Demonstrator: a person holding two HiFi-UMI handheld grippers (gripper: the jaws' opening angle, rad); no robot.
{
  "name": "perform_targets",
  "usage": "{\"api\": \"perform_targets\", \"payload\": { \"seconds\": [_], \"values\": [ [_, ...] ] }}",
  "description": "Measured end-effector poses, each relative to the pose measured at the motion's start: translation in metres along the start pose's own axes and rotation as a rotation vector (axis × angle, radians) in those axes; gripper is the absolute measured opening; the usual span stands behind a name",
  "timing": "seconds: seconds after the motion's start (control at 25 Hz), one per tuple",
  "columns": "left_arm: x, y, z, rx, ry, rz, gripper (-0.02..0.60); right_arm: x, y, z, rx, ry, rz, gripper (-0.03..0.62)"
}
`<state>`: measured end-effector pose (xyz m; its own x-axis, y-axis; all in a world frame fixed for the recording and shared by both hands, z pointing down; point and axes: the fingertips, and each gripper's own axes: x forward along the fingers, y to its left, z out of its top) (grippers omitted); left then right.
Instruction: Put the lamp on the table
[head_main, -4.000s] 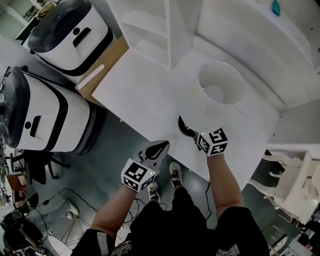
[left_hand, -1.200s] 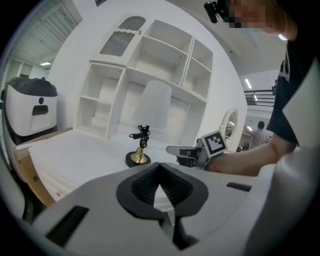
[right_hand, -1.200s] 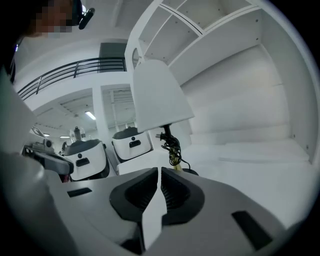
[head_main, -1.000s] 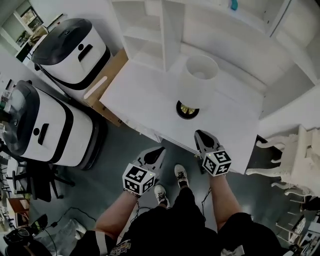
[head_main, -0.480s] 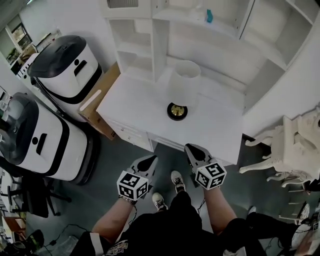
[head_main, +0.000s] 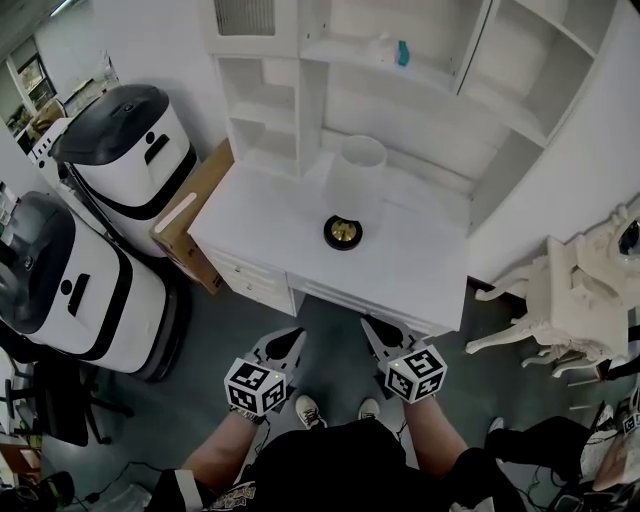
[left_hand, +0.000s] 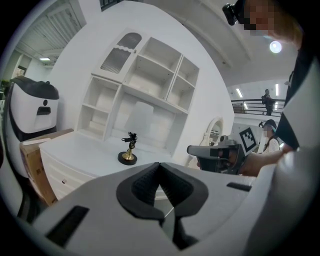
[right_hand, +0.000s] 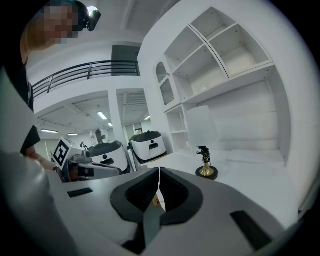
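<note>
The lamp (head_main: 352, 195) stands upright on the white counter (head_main: 420, 270), near the middle of the head view. Its dark round base with the brass centre sits flat on the top, and its white shade rises just in front of the shelves (head_main: 270, 100) at the back. Set well in from every edge, it looks unlikely to tip off, so the task seems done. Both tools hang low in that frame over the floor (head_main: 330, 310), off the counter's near edge and well apart from the lamp. The left tool (left_hand: 160, 166) is clenched on nothing, its pads meeting. The right tool (right_hand: 159, 172) is likewise closed and empty. Neither steadies the lamp, which stands on its own.
</note>
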<state>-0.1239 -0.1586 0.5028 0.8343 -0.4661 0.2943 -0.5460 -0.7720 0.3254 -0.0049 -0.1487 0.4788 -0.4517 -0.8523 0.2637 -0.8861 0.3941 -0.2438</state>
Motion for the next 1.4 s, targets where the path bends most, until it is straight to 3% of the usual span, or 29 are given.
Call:
{"api": "perform_targets", "payload": {
  "seconds": [0.28, 1.0, 1.4],
  "values": [
    [0.007, -0.031, -0.003, 0.014, 0.004, 0.015, 0.006, -0.028, 0.007, -0.006, -0.016, 0.018, 0.053, 0.028],
    [0.03, -0.158, -0.041, 0.006, 0.02, 0.065, 0.006, -0.137, -0.01, -0.033, -0.016, 0.025, 0.15, 0.025],
    [0.041, -0.202, -0.055, 0.01, 0.01, 0.104, 0.006, -0.174, -0.023, -0.045, -0.033, 0.043, 0.203, 0.025]
  ]
}}
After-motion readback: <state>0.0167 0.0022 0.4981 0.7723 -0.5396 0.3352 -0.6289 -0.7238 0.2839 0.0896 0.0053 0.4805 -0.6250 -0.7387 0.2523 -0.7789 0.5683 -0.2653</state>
